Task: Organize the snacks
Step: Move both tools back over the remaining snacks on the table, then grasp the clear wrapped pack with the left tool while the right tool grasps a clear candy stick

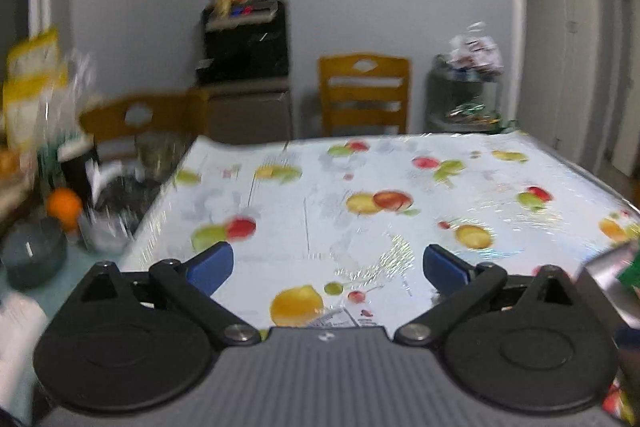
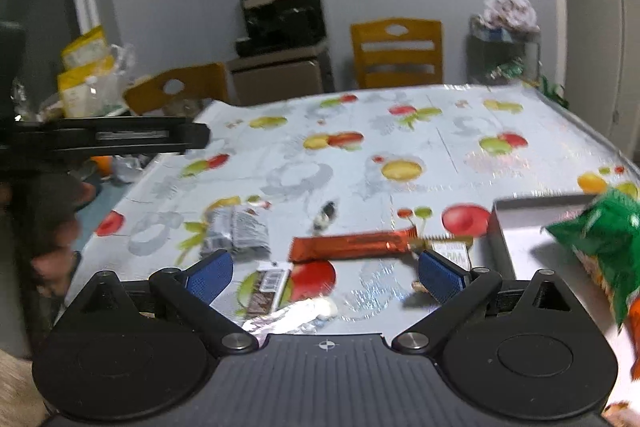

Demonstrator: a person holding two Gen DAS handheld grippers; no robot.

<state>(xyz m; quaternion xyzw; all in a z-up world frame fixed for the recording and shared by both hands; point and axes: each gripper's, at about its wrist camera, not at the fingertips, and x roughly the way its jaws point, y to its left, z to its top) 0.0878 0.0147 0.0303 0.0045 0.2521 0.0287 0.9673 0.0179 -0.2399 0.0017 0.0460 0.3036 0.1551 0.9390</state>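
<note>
Left wrist view: the left gripper is hovering over a table covered in a fruit-print cloth, its blue-padded jaws standing wide apart with nothing between them, only bare cloth below. The picture is blurring. At the right edge, the corner of a grey box and a scrap of green bag are showing. Beyond the table's far edge, two yellow wooden chairs are standing against a grey wall. An orange is sitting among cluttered items to the left of the table.

Right wrist view: the right gripper is hanging low over the near part of the same table, jaws released and spread wide, gripping nothing. The snacks are lying on the cloth just ahead of it: an orange-brown bar stretched crosswise between the pads, a grey packet to its left, a small barcoded wrapper, and a foil-wrapped piece nearest the camera. A small dark item is lying farther out, too blurred to tell. To the right, an open grey box is resting on the table, with a green snack bag in front of its right side. The other gripper's black arm is reaching in from the left.
</note>
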